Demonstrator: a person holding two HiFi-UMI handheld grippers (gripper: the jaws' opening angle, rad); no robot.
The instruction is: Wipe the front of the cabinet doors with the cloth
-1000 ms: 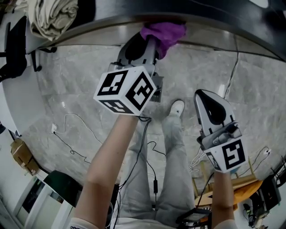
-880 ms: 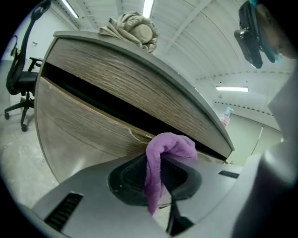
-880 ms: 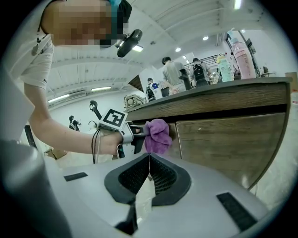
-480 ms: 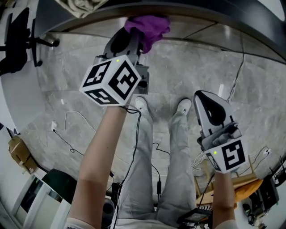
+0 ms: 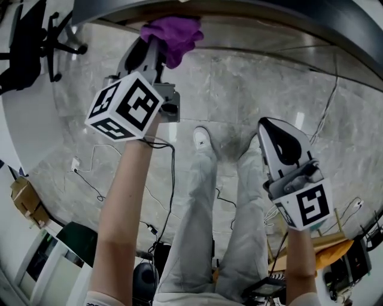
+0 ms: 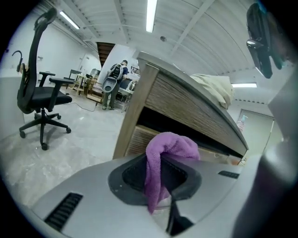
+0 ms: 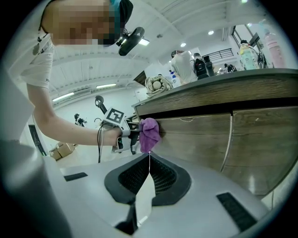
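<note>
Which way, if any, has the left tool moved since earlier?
Yes: left tool, clamping the crumpled purple cloth, slid left along the wooden cabinet toward the black office chair.

The setting is a large open workshop or lab hall: a high white ceiling with strip lights [image 6: 150,14] spans a polished stone-pattern floor [image 5: 257,77]. A wheeled office chair [image 6: 39,88], loose cables [image 5: 87,184], cardboard boxes [image 5: 24,200] and a wood-fronted cabinet [image 7: 223,135] topped with bottles [image 7: 249,53] stand in it.
</note>
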